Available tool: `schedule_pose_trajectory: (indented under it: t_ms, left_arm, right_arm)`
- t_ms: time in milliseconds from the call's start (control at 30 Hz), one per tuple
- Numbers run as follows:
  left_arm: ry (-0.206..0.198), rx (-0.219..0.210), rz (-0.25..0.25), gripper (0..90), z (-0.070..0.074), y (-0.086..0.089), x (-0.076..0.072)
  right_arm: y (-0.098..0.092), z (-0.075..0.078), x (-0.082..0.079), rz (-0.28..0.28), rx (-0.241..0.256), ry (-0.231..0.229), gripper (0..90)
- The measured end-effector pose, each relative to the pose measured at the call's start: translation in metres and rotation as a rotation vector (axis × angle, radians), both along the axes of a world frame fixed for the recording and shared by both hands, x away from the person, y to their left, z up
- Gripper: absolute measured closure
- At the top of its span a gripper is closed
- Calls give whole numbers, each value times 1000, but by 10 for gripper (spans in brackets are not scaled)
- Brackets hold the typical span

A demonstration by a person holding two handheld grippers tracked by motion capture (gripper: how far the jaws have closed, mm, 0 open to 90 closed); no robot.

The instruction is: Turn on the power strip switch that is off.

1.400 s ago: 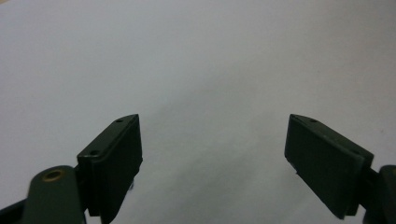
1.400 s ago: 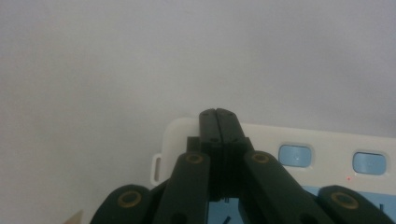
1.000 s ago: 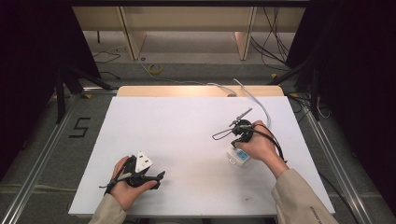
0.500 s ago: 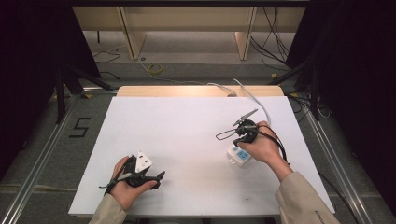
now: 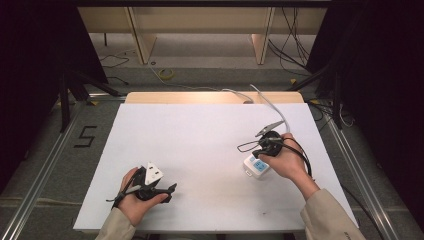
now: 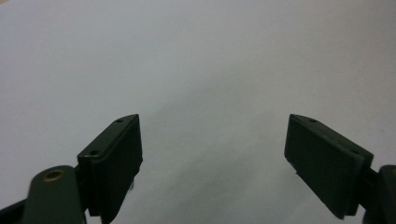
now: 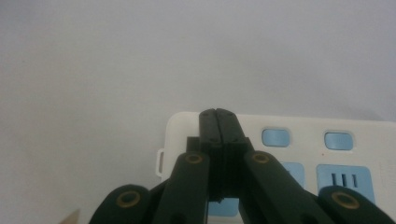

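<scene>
High view: white table [image 5: 200, 150] mid-frame; left gripper [image 5: 150, 186] held in a hand at lower left, white power strip [image 5: 257, 167] right of centre, right gripper [image 5: 264, 146] over its top edge, in the right hand [image 5: 285, 160].

Left gripper view: jaws spread wide, nothing between, bare white surface [image 6: 196, 70] beyond.

Right gripper view: jaws pressed together, gripping nothing, tips over the strip's near-left corner; blue sockets and buttons at lower right of frame [image 7: 343, 175].
</scene>
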State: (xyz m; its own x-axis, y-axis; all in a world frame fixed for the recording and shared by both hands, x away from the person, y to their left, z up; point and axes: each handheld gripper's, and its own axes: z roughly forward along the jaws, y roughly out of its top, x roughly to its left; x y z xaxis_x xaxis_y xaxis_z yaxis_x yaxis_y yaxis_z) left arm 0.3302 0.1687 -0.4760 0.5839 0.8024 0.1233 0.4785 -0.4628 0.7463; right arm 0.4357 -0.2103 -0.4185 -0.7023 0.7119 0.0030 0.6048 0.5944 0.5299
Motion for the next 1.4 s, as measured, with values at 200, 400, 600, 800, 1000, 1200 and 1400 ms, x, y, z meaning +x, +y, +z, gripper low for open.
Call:
schedule_pose_trajectory:
  t_ms: [200,400,600,800,1000,1200,1400]
  left_arm:
    - [1,0,2,192,0,0,0]
    - [1,-1,4,192,0,0,0]
    - [5,2,2,192,0,0,0]
    - [5,4,3,192,0,1,0]
    - [6,4,4,192,0,1,1]
    - [3,-1,12,192,-1,1,1]
    - [5,0,16,192,-1,2,1]
  right_arm:
    - [-8,-2,-6,-2,28,-7,868]
    - [-17,-1,-15,-12,64,-31,832]
    - [-27,-3,-24,-25,107,-62,765]
    - [-35,-7,-32,-29,141,-89,680]
    - [-44,-10,-40,-30,180,-127,606]
    - [-50,-15,-51,-24,205,-156,580]
    - [-58,-20,-63,-23,229,-193,550]
